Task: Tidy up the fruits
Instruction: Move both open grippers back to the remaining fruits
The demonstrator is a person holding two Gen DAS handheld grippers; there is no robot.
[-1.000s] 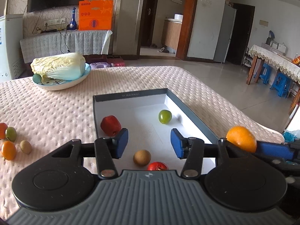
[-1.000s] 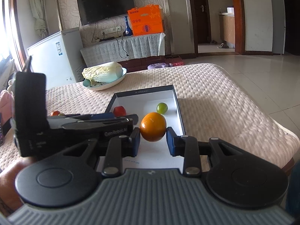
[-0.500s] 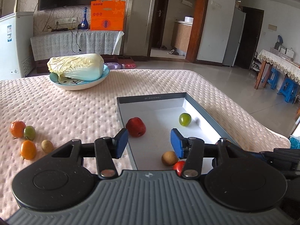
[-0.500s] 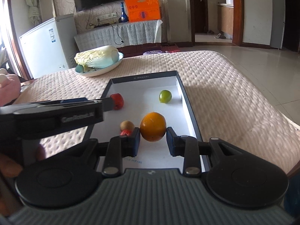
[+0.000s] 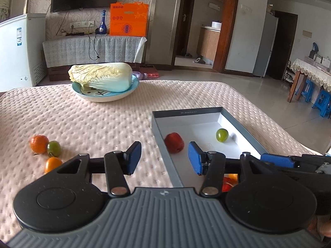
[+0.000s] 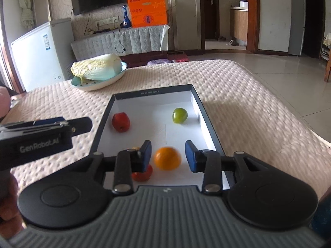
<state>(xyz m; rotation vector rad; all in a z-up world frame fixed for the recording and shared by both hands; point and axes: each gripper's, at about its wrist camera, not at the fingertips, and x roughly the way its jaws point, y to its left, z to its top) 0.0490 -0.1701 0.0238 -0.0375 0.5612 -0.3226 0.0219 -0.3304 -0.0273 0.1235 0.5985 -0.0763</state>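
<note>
A grey box with a white floor (image 6: 157, 92) (image 5: 187, 111) lies on the pink quilted table. In it are a red fruit (image 6: 120, 122) (image 5: 174, 142), a green fruit (image 6: 180, 115) (image 5: 222, 135), a small red fruit (image 6: 142, 174) and an orange (image 6: 167, 158). My right gripper (image 6: 168, 156) is open over the box's near end, and the orange sits free between its fingers, blurred. My left gripper (image 5: 164, 158) is open and empty over the box's left wall. An orange fruit (image 5: 39, 143), a green one (image 5: 54, 148) and a small orange one (image 5: 53, 163) lie on the table at the left.
A blue plate (image 5: 105, 95) (image 6: 97, 83) with a napa cabbage (image 5: 101, 76) stands at the table's far side. The table's right edge drops to a tiled floor. A white freezer (image 6: 43, 49) stands behind the table at the left.
My right gripper has opened and let go of the orange, which now sits in the box. My left gripper has swung left, from above the box to its left wall.
</note>
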